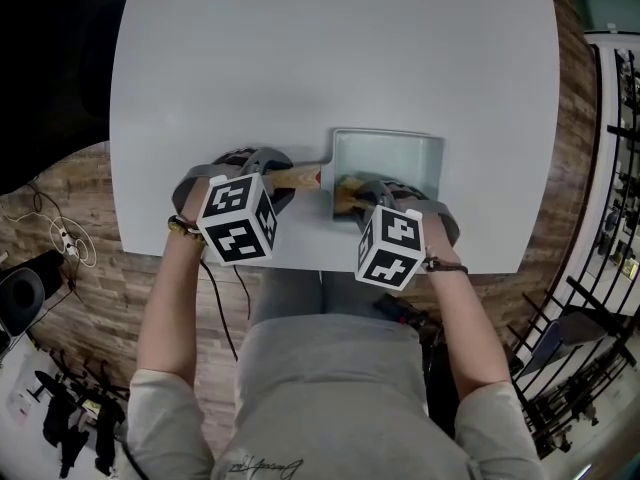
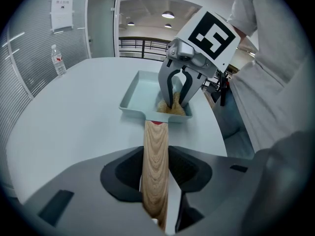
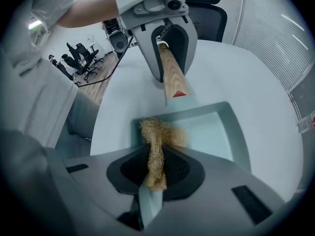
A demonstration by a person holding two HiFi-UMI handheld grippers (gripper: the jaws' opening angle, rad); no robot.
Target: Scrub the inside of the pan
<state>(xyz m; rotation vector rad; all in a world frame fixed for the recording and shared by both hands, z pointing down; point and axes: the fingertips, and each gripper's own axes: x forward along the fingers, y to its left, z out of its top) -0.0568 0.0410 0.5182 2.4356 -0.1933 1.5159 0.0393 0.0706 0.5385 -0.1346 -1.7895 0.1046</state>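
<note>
Head view: pale-green rectangular metal pan point(image 1: 390, 156), light and likely to slide, at grey table's point(image 1: 300, 48) six o'clock edge. Left gripper view: left gripper point(image 2: 155, 162) clamped on stiff wooden handle point(image 2: 154, 134), the sound hold. Right gripper view: right gripper point(image 3: 156, 165) pinching soft tan fibre scrubber point(image 3: 160, 132), seemingly touching pan's floor.

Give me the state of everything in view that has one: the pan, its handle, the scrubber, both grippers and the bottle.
pan: flat on the table, open side up.
wooden handle: clamped between the left jaws.
scrubber: squeezed, its end down inside the pan by the handle.
left gripper: shut on the wooden handle.
right gripper: shut on the scrubber.
water bottle: upright on the table.
</note>
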